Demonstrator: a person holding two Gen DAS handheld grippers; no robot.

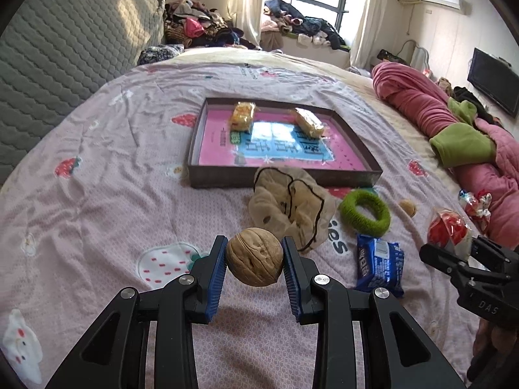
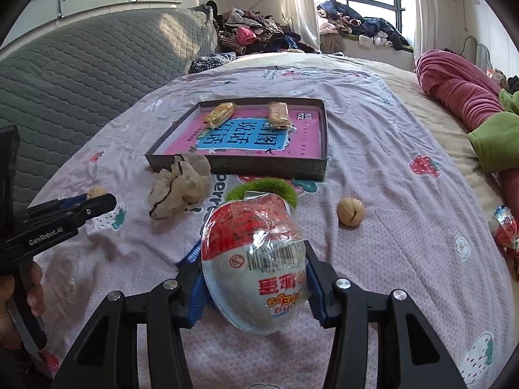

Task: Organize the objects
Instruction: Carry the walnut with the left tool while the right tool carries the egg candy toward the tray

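Two grippers are loaded at once above a pink strawberry-print bedspread [image 1: 97, 201]. The left gripper [image 1: 254, 256] has its blue pads pressed on either side of a walnut [image 1: 254, 257], the jaws only partly apart and the nut clear of the cloth. The right gripper [image 2: 256, 278] is clamped on a wrapped egg-shaped toy [image 2: 256, 259] — red on its far half, white on the near half, with a barcode on the wrapper — gripped across the white half.

Beyond both stands a shallow dark box [image 1: 279, 178] with a pink printed floor; two yellow-wrapped snacks lie inside along its far side, one to the left [image 1: 242, 116], one to the right [image 1: 308, 122], well apart. Against the box's near wall sits a crumpled beige scrunchie [image 1: 288, 204] edged in black. Just right of it lies a green scrunchie [image 1: 365, 212], and near that, toward the camera, a blue snack packet [image 1: 379, 264]. A second walnut [image 2: 350, 211] rests alone on the spread to the right, with a small red-and-white wrapped sweet [image 1: 475, 203] farther right, beside a rolled pink quilt [image 1: 421, 103]. A hand [image 2: 19, 295] grips the left tool's handle at the edge of the right wrist view.
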